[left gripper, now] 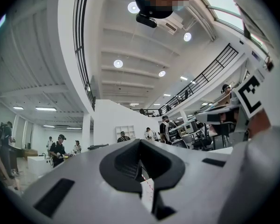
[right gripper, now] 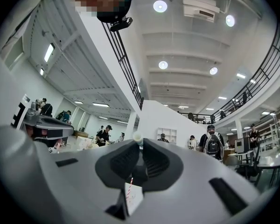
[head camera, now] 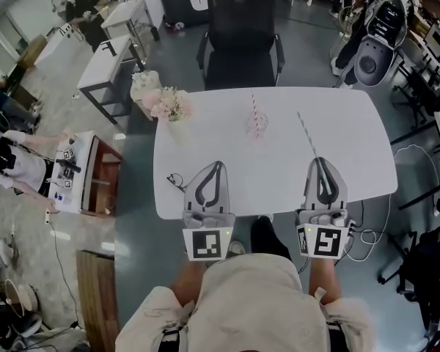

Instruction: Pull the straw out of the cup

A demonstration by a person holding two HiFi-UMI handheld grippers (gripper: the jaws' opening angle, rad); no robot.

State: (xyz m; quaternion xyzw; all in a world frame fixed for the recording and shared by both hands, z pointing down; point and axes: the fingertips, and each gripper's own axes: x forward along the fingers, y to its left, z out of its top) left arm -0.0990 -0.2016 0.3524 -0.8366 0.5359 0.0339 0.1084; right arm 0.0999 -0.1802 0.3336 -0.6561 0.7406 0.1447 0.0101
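Now a pale straw is out of the cup, pinched in the right gripper.

From the head view, the clear cup (head camera: 256, 125) stands far on the white table (head camera: 352, 141) with a striped straw (head camera: 254, 107) in it. To its right, the right gripper (head camera: 319, 160) holds the pale straw (head camera: 306, 133), which points far and left. The left gripper (head camera: 217, 165) is near the left side. In the left gripper view, its jaws are closed on nothing. In the right gripper view, the jaws squeeze the pale straw (right gripper: 137, 137).
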